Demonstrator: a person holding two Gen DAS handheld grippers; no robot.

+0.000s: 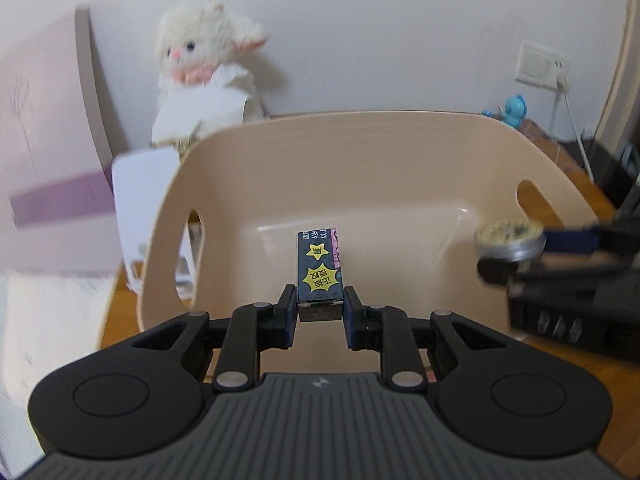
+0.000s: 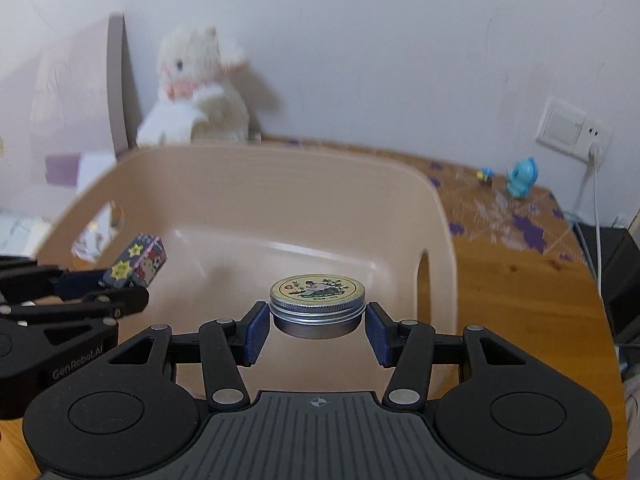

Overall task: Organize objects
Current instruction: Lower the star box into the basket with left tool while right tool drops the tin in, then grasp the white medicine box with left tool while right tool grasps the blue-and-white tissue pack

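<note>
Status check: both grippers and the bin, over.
Left gripper shut on small box; right gripper shut on round tin. Both held over beige bin. Nothing in the way.

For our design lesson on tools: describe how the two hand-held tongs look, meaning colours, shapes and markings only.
Both the left tongs and the right tongs look alike: a grey ribbed body with a small crosshair mark, two round black lobes, and black linkage bars joined by silver rivets. The fingers carry dark blue pads. White "GenRobot.AI" lettering shows on the side of the left one in the right view. No cables or sleeves are visible.
</note>
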